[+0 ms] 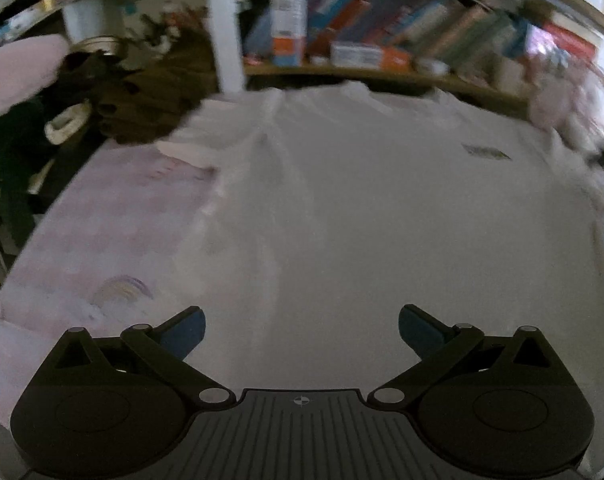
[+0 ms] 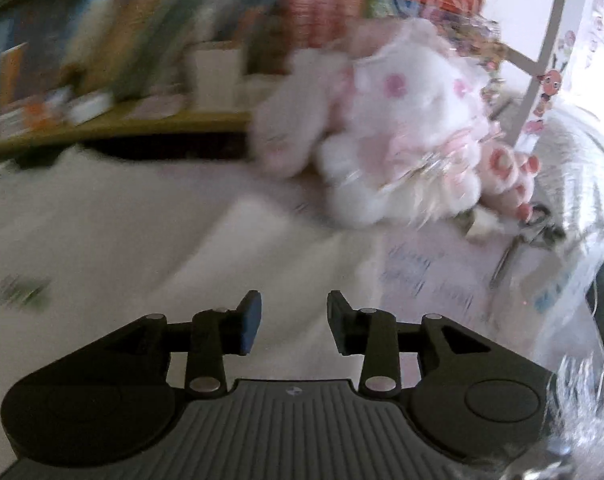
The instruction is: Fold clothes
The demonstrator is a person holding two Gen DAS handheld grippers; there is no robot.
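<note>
A white garment (image 1: 361, 208) lies spread flat over a pale pink patterned bed cover (image 1: 114, 232), with a small dark label (image 1: 486, 153) on its right part. My left gripper (image 1: 302, 330) hovers above the garment's near edge, its jaws wide open and nothing between the blue pads. In the right wrist view the same white garment (image 2: 102, 216) covers the left half, blurred. My right gripper (image 2: 294, 322) stands over its edge, jaws partly apart with only cloth showing below the gap, not pinched.
A bookshelf (image 1: 381, 40) full of books runs along the far side. A white and pink plush toy (image 2: 401, 140) lies on the bed at the right. Dark brown clothing (image 1: 142, 96) is heaped at the far left. A white post (image 1: 222, 24) rises behind the garment.
</note>
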